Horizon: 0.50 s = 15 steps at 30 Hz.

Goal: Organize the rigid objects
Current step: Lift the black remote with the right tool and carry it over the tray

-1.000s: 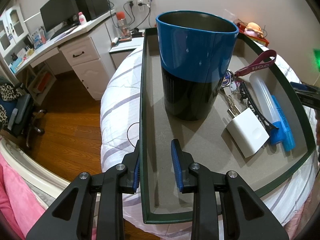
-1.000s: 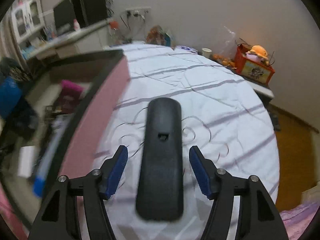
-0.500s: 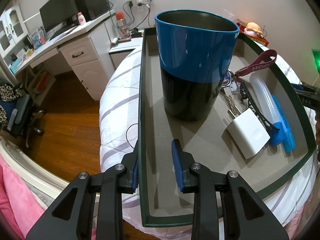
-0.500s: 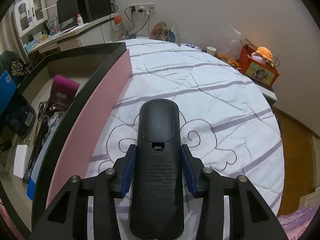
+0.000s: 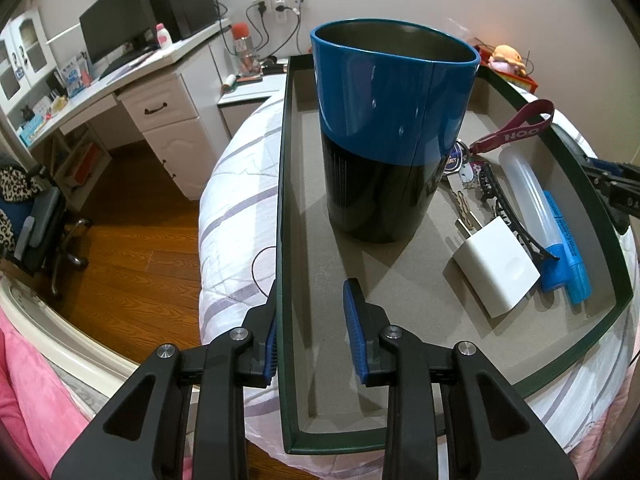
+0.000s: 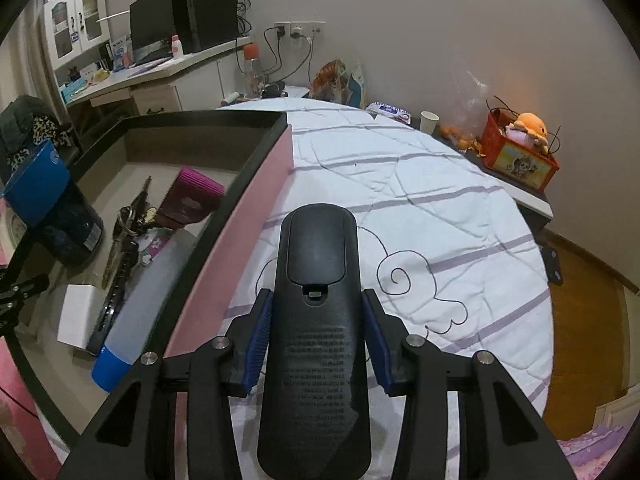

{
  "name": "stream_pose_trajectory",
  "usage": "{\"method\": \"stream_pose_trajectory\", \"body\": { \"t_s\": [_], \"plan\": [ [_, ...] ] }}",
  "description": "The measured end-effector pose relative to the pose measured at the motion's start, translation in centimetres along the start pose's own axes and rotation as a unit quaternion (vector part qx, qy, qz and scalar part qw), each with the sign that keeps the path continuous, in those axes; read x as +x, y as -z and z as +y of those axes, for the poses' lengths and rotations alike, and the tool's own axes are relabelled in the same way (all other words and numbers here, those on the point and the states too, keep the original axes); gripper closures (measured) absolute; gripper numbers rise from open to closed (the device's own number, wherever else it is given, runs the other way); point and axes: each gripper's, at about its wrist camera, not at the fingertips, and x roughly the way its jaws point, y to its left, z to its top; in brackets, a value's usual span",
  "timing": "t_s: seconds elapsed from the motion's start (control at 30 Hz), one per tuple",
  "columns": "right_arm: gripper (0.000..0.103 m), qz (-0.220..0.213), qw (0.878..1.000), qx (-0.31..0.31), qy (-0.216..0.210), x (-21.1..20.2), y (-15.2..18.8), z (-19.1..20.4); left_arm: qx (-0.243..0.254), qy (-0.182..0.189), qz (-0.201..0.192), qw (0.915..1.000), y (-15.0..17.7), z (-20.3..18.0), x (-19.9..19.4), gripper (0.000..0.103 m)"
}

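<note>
My right gripper is shut on a black remote control, which lies back side up between the blue pads just over the white bedspread. To its left stands the shallow box with a pink outer wall. My left gripper straddles the box's left wall. One pad is outside against the wall, the other inside with a gap, so it is open. Inside the box stands a tall blue and black can.
Also in the box are a white charger, keys on a maroon lanyard, a black hair clip, a clear tube and a blue marker. A desk and wooden floor lie left of the bed.
The right jaws closed from wide apart onto the remote, and the remote now sits a little higher over the bedspread. The left gripper and the box have not moved.
</note>
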Motion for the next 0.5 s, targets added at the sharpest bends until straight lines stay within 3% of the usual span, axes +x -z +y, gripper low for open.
{"method": "stream_pose_trajectory", "body": {
  "t_s": [0.5],
  "plan": [
    [0.059, -0.024, 0.999, -0.028, 0.006, -2.5, -1.8, 2.4, 0.0, 0.0, 0.0, 1.0, 0.0, 0.0, 0.0, 0.075]
  ]
}}
